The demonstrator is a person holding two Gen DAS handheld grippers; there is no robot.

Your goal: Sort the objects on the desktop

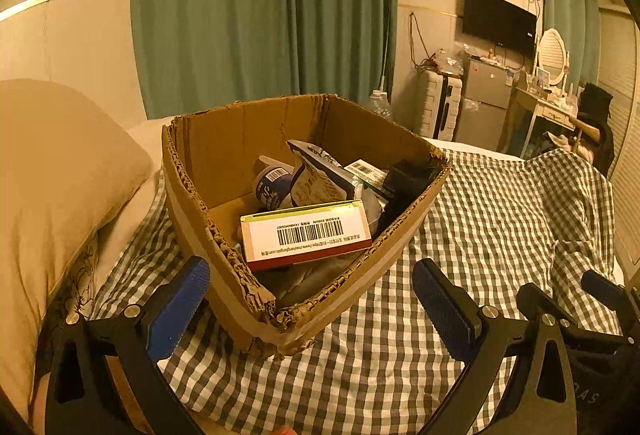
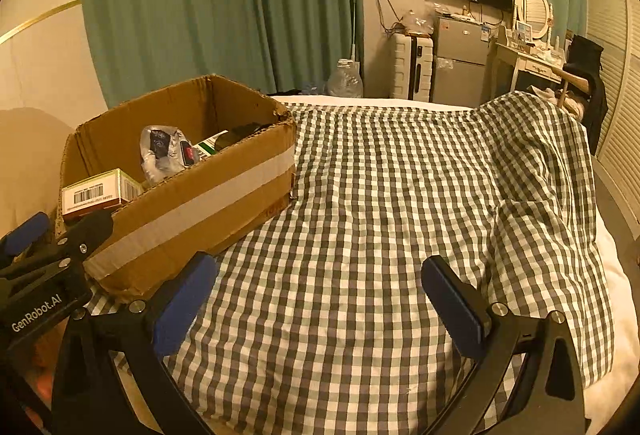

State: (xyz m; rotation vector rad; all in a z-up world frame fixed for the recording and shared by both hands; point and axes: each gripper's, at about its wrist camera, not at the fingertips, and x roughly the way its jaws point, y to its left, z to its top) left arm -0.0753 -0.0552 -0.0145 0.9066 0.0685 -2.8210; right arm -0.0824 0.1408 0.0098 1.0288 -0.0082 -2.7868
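Left wrist view: my tongs face a filled cardboard box [image 1: 224, 151] on the checked blanket [image 1: 460, 219].

Both stand spread and empty. My left gripper [image 1: 311, 299] straddles the near corner, so it is nearer; the barcoded carton [image 1: 306, 235] lies at twelve o'clock, long axis crosswise. From my right gripper [image 2: 319, 297] the box sits at ten o'clock.

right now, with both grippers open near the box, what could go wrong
The cardboard box sits on a soft checked blanket, so pushing it may tip or slide it. Its near corner is torn and could give way. The barcode carton leans near that corner, and the left gripper could knock it.
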